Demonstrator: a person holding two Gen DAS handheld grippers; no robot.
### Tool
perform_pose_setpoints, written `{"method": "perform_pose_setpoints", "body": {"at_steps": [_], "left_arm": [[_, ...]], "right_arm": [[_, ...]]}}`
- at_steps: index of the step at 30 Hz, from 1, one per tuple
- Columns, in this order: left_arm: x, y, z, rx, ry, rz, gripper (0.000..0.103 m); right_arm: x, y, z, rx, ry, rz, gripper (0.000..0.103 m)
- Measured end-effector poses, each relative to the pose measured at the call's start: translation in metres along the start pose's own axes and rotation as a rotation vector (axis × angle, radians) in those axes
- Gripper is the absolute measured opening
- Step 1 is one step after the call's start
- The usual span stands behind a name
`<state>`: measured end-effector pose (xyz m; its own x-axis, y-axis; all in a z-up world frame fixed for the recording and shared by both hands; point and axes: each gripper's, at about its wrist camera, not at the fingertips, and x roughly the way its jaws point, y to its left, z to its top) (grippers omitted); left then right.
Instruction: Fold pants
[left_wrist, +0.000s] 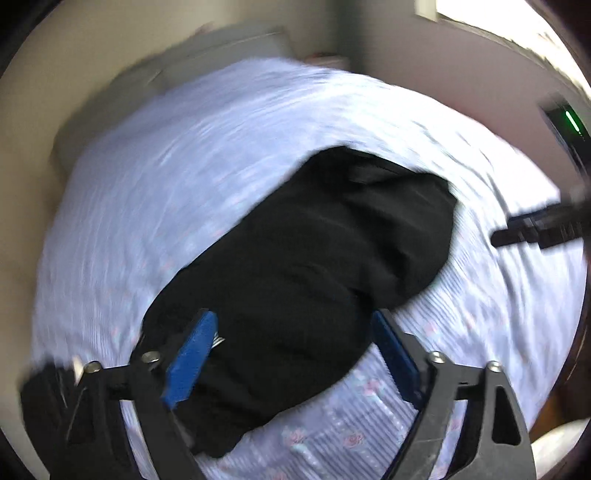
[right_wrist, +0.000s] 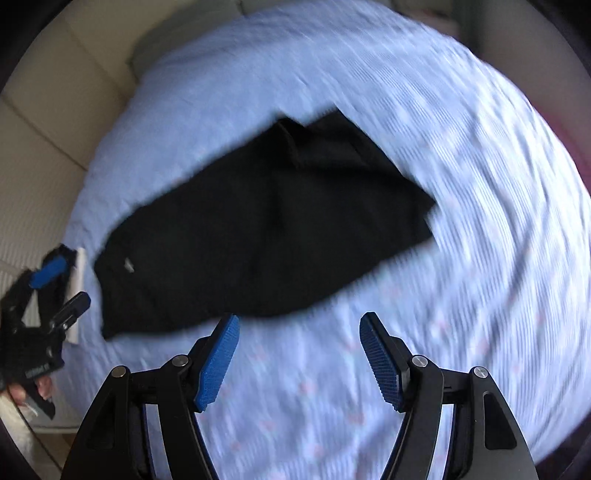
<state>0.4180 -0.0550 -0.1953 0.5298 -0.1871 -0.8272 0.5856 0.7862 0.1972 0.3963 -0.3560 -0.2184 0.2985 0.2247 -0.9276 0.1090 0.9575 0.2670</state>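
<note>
The black pants (left_wrist: 295, 280) lie folded lengthwise in a long strip on the pale blue flowered bedsheet (left_wrist: 221, 155). My left gripper (left_wrist: 293, 325) is open and empty, hovering over the near end of the pants. In the right wrist view the pants (right_wrist: 266, 229) lie slantwise across the sheet (right_wrist: 461, 221), with a small white tag near their left end. My right gripper (right_wrist: 299, 328) is open and empty, just above the sheet at the pants' near edge. The left gripper (right_wrist: 61, 282) shows there at the far left, and the right gripper's finger (left_wrist: 532, 229) pokes in at the right of the left view.
The bed fills most of both views. Beige floor tiles (right_wrist: 40, 155) lie to its left. A wall and a bright window (left_wrist: 480, 14) are beyond the bed. A dark device with a green light (left_wrist: 569, 125) is at the right edge. Both views are motion-blurred.
</note>
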Motion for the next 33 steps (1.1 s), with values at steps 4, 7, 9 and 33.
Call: {"method": "perform_pose_setpoints", "body": {"at_steps": [4, 7, 9, 33], "left_arm": [[0.018, -0.070, 0.003, 0.247, -0.030, -0.026, 0.070], [0.041, -0.111, 0.006, 0.387, -0.038, -0.052, 0.062], [0.062, -0.136, 0.007, 0.484, -0.034, -0.045, 0.059], [0.158, 0.005, 0.102, -0.193, 0.274, -0.537, 0.011]], "right_arm": [[0.004, -0.023, -0.031, 0.058, 0.021, 0.001, 0.067], [0.010, -0.034, -0.047, 0.086, 0.042, 0.002, 0.062], [0.014, -0.042, -0.054, 0.106, 0.053, 0.010, 0.061], [0.057, -0.014, 0.017, -0.012, -0.025, 0.354, 0.049]]}}
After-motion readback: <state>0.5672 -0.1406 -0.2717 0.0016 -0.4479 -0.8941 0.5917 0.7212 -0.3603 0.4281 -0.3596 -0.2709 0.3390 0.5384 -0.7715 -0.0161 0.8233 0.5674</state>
